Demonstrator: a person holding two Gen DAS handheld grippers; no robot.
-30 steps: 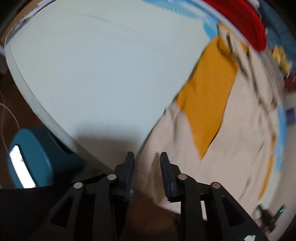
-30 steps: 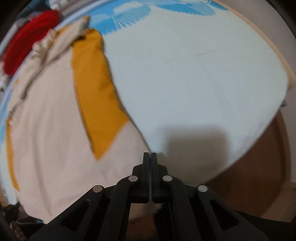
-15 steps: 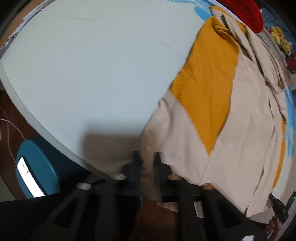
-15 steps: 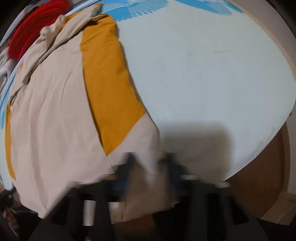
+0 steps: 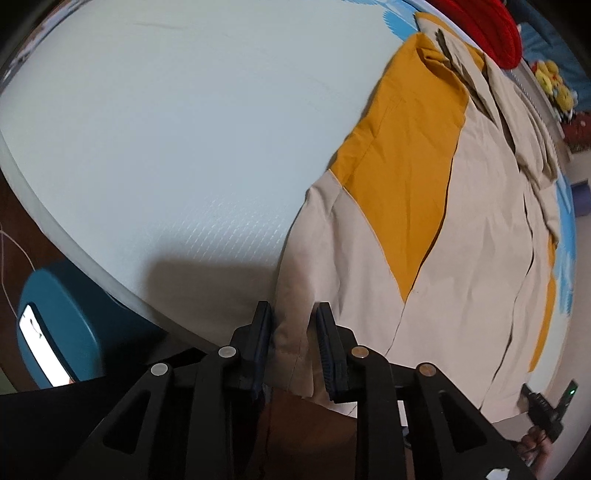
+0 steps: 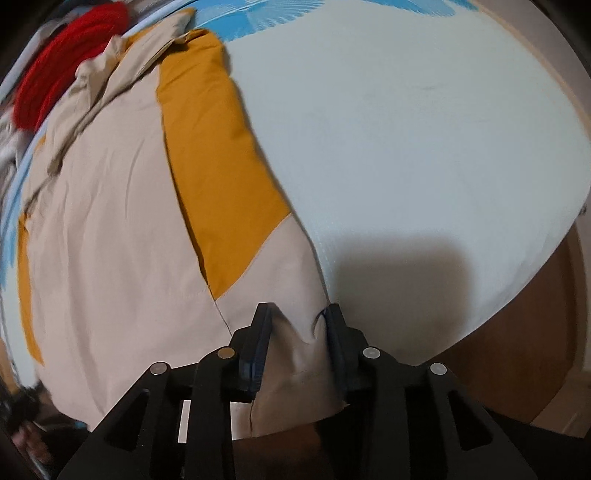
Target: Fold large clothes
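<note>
Both grippers have come down to the hem of the beige-and-mustard jacket (image 5: 461, 236), which lies flat across the pale blue mattress (image 5: 166, 129). The left gripper (image 5: 293, 347) and right gripper (image 6: 297, 343) each stand parted with hem cloth between the 2 fingers, not yet pinched. Each likely should close on both layers at the mattress edge, then lift evenly toward the collar.

Beige-orange garment (image 5: 461, 240), left gripper (image 5: 293, 314) parted around hem

One garment (image 5: 461, 236), one red cushion (image 5: 487, 26), one teal stool (image 5: 55, 325), two grippers.
</note>
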